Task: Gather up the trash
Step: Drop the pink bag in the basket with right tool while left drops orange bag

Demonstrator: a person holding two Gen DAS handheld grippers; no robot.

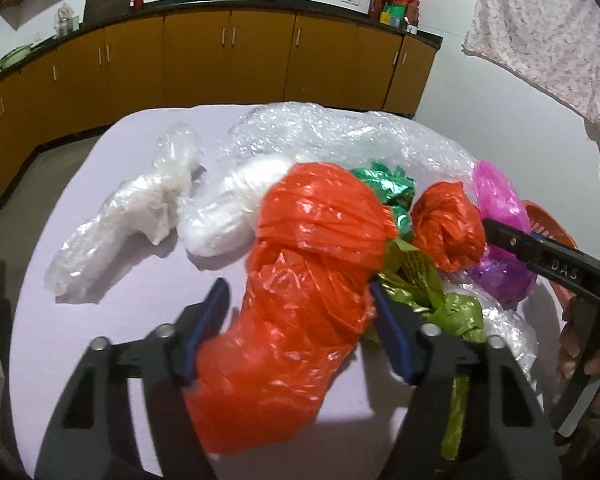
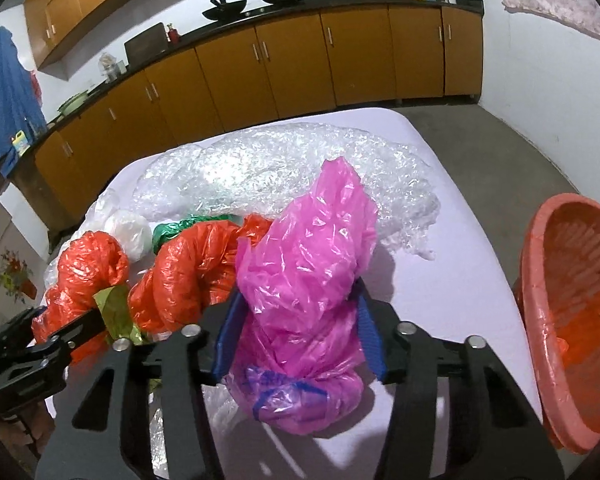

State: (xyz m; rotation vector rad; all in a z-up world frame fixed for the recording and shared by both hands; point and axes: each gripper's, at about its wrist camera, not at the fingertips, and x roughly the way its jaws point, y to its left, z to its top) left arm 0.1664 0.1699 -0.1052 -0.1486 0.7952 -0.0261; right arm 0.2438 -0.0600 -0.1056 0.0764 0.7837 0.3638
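A big red plastic bag (image 1: 300, 280) lies on the lavender table (image 1: 112, 320) between the blue pads of my left gripper (image 1: 298, 286), which press on both its sides. A pink plastic bag (image 2: 308, 264) with a knotted bottom sits between the pads of my right gripper (image 2: 300, 292), squeezed by them. In the left wrist view the right gripper (image 1: 496, 232) reaches in from the right at the pink bag (image 1: 496, 196). An orange-red slotted basket (image 2: 572, 320) stands at the table's right edge. The left gripper (image 2: 40, 332) shows at the lower left of the right wrist view.
A smaller red bag (image 1: 448, 228), green foil (image 1: 384, 184), an olive wrapper (image 1: 420, 280), clear bags (image 1: 132, 216), a white bag (image 1: 228, 216) and bubble wrap (image 2: 260, 160) crowd the table. A person's hand (image 1: 580, 344) is at the right. Brown cabinets (image 2: 292, 64) line the far wall.
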